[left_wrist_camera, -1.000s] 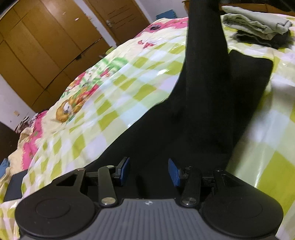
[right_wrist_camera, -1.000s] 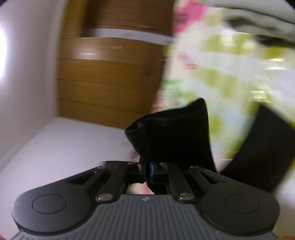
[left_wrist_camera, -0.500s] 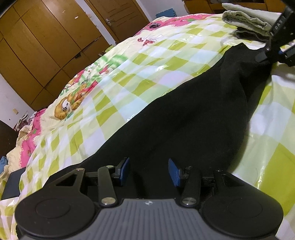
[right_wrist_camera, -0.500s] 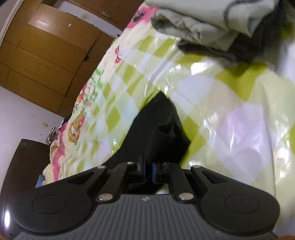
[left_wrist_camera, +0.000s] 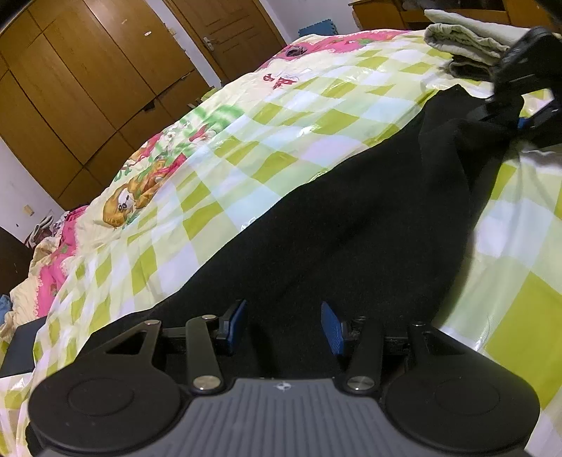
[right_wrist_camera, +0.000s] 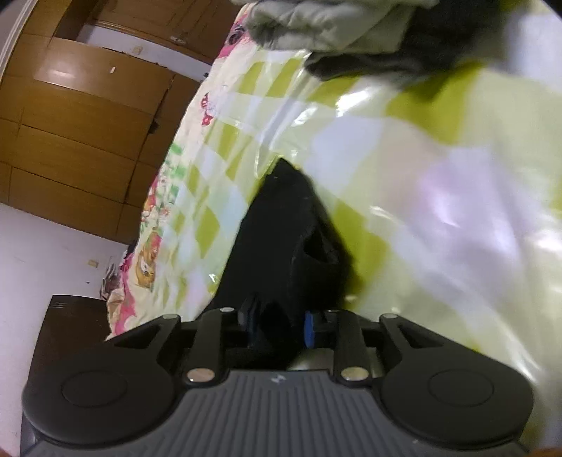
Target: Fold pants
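Checkered bedspread [left_wrist_camera: 288, 116] bears black pants [left_wrist_camera: 351, 225], folded clothes [left_wrist_camera: 463, 38] beyond.

One black pants [left_wrist_camera: 351, 225], two tools [left_wrist_camera: 282, 325] [right_wrist_camera: 279, 325], one folded clothes pile [left_wrist_camera: 463, 42].

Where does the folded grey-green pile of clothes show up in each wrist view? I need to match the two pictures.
Left wrist: folded grey-green pile sits at the top right, on the far part of the checked bedspread, beyond the black pants.
Right wrist: the pile runs along the top edge, centre, beyond the pants.
Shared landmark: the wooden wardrobe, at the left in both.
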Tool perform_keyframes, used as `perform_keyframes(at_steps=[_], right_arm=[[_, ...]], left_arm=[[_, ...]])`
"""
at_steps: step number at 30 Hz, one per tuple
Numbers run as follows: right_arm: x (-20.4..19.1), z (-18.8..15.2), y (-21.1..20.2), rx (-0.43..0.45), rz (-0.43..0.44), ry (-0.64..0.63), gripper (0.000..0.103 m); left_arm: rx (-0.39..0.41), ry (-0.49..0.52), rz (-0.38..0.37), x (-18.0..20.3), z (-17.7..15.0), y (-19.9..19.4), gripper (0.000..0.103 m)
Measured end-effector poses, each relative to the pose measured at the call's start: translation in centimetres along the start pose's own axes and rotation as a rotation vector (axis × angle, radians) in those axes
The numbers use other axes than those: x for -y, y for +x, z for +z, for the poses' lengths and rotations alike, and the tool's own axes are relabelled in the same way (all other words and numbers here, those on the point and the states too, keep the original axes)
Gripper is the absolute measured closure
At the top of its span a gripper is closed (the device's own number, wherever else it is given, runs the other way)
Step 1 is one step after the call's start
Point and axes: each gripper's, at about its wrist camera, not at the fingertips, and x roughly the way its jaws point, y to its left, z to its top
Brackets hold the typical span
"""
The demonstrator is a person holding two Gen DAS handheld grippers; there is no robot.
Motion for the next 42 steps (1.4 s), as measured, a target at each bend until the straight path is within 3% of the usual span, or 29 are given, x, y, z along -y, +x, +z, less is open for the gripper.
perform_keyframes(at_steps=[8,9,10,11,14,17,20,23,27,30,33,34,36,39,40,42], right_arm=[[0.7,0.2,1.8,0.004,0.084,0.088,0.075],[0.6,0.3,2.3,-0.003,0.094,0.099,0.080],[0.3,0.3,2.6,-0.012,0.089,0.092,0.095],[0.1,0.4,2.8,-0.027,0.106,0.107,0.097],[-0.2,1.1,2.0,-0.017,0.260,0.221,0.097],[-1.6,3.8,-1.8,0.061,0.365,0.185,0.098],[-2.3,5.3,-4.4,0.103,0.311,0.072,0.098],[-2.1,5.2,-1.8,0.025,0.276,0.048,0.098],[-4.6,3.4,1.0,-0.059,0.305,0.011,0.097],[-5.7,2.6,1.2,-0.053,0.210,-0.097,0.093],[-5.5,2.9,0.0,0.014,0.077,-0.205,0.083],[-5.2,3.1,-0.2,0.033,0.057,-0.196,0.073],[-3.6,4.2,-0.5,0.055,0.064,-0.097,0.067],[-2.1,5.4,-0.5,0.074,0.108,0.014,0.071],[-2.3,5.1,-0.5,0.078,0.110,0.025,0.090],[-4.8,3.1,-0.6,0.059,0.180,-0.028,0.096]], left_arm=[[0.010,-0.001,-0.005,0.1,0.3,0.4,0.042],[0.009,0.002,-0.006,0.2,0.5,0.5,0.042],[0.008,0.006,-0.005,0.3,0.6,0.5,0.042],[0.006,0.010,-0.005,0.4,0.8,0.6,0.042],[-0.003,0.035,-0.008,0.9,1.3,0.5,0.043],[0.040,0.059,-0.016,1.7,2.4,-0.6,0.043],[0.093,0.049,-0.037,2.3,3.9,-1.7,0.042],[0.070,0.025,-0.086,3.1,4.7,-0.9,0.039],[0.054,0.090,-0.058,3.7,4.1,-0.6,0.039],[0.023,0.072,-0.038,2.6,2.9,-0.1,0.039],[-0.003,0.017,-0.041,1.3,1.6,0.2,0.039],[-0.004,0.007,-0.041,1.1,1.3,0.1,0.038],[-0.002,0.002,-0.035,1.1,1.0,-0.1,0.038],[0.001,-0.004,-0.029,0.9,0.9,-0.4,0.038],[0.000,-0.002,-0.023,0.8,0.9,-0.4,0.038],[-0.008,0.001,-0.007,0.3,0.5,-0.6,0.038]])
